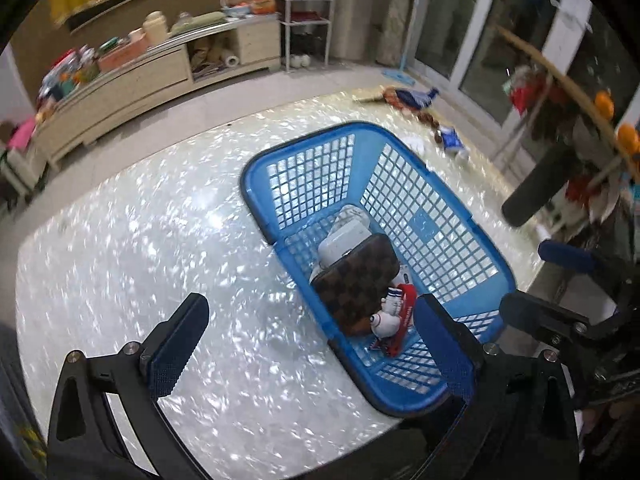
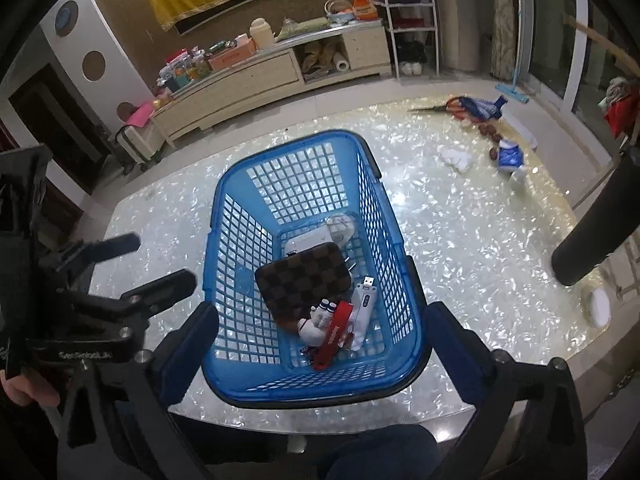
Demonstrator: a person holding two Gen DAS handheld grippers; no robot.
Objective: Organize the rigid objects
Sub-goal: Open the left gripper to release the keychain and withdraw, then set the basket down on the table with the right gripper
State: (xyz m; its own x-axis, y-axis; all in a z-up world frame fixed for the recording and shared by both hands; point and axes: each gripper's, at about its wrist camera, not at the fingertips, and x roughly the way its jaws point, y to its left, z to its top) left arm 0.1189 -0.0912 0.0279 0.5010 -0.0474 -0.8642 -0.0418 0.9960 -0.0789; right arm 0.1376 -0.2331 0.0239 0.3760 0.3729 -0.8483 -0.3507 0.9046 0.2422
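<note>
A blue lattice basket (image 2: 288, 138) stands on the pearly white table (image 2: 480, 240). Inside lie a brown checkered case (image 2: 304, 276), a white box (image 2: 308, 240), a white USB stick (image 2: 366, 300), a small astronaut figure (image 2: 318, 320) and a red strap (image 2: 334, 336). My right gripper (image 2: 322, 312) hangs above the basket's near end, open and empty, its fingers on either side of the basket. My left gripper (image 1: 312, 304) is open and empty above the table, at the basket's (image 1: 360, 126) left side. The case (image 1: 356, 280) and figure (image 1: 386, 316) also show in the left wrist view.
A black cylinder (image 2: 592, 232) stands at the table's right edge, with a white round object (image 2: 598, 306) beside it. A blue-white packet (image 2: 510, 156) and crumpled white paper (image 2: 456, 160) lie far right. A person's hand (image 2: 24, 388) holds the left gripper's handle. A low cabinet (image 2: 240, 84) stands beyond.
</note>
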